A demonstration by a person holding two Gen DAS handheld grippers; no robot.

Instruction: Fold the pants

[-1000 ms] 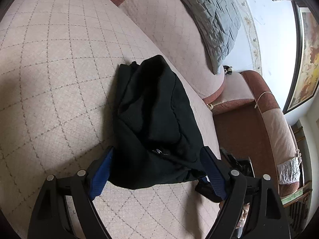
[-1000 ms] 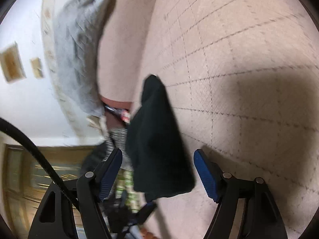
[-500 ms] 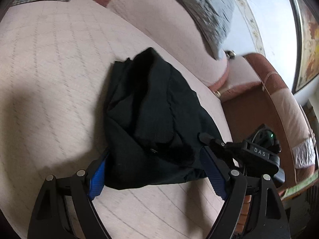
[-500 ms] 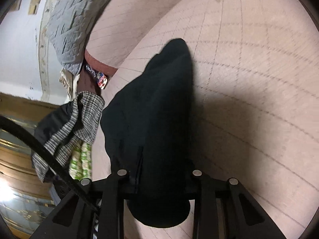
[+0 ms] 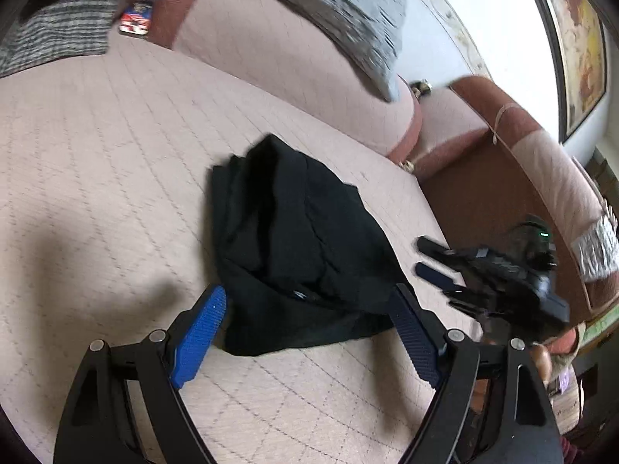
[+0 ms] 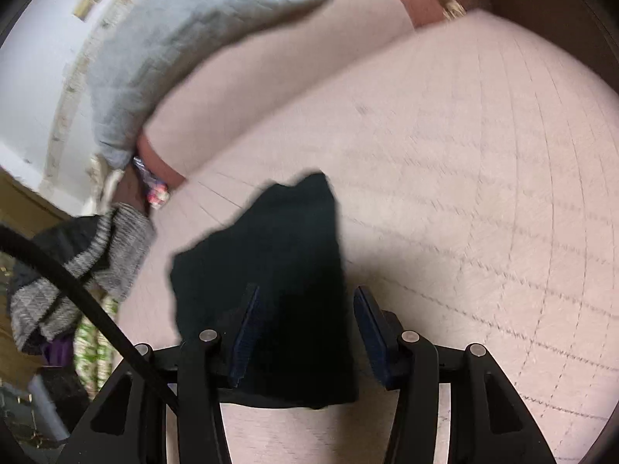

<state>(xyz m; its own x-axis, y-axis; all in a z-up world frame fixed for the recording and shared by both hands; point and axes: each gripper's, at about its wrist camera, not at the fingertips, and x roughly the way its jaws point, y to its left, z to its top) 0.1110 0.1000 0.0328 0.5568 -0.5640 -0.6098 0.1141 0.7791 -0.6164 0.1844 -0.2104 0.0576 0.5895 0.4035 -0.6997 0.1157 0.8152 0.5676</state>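
Note:
The black pants lie in a folded bundle on the pink quilted sofa seat. My left gripper is open, its blue pads on either side of the bundle's near edge. My right gripper is open, with the pants lying between its pads and no grip on them. In the left wrist view the right gripper hovers just right of the bundle, beside the seat's edge.
A grey quilted cushion leans on the sofa back. A grey checked garment and a small colourful packet lie at the far end of the seat. A brown armrest stands to the right.
My right gripper was shut on the pants half a second ago and has now opened, letting them go. My left gripper has drawn back a little and stayed open.

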